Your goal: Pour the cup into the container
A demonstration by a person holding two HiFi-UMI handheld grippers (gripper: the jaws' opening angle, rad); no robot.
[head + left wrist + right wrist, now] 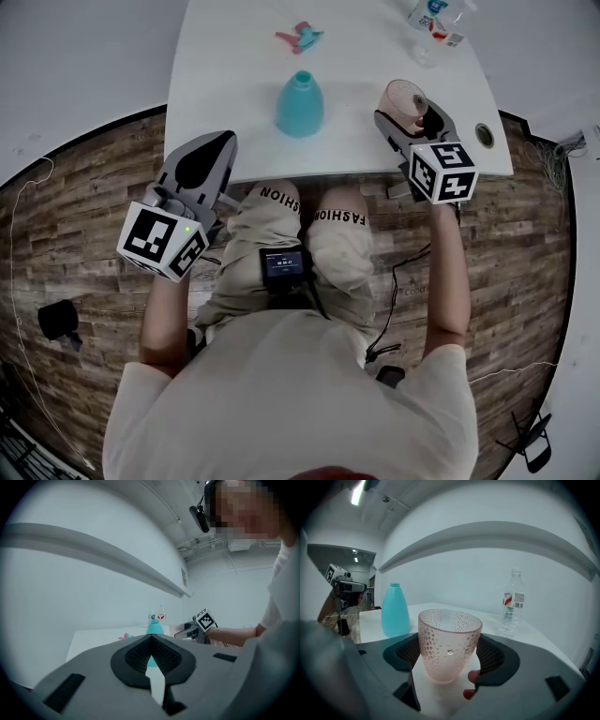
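Where the cup (450, 637) fills the right tongs (451, 654), contact is unclear.

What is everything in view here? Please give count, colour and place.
table: 1, white, before the person
container: 1, teal, table's near middle
cup: 1, pink, table's near right
water bottle: 1, clear, table's far right
small thing: 1, pink and teal, table's far middle
screen: 1, black, on the lap
left gripper: 1, grey, shut, empty, by table's near left edge
right gripper: 1, grey, shut on cup
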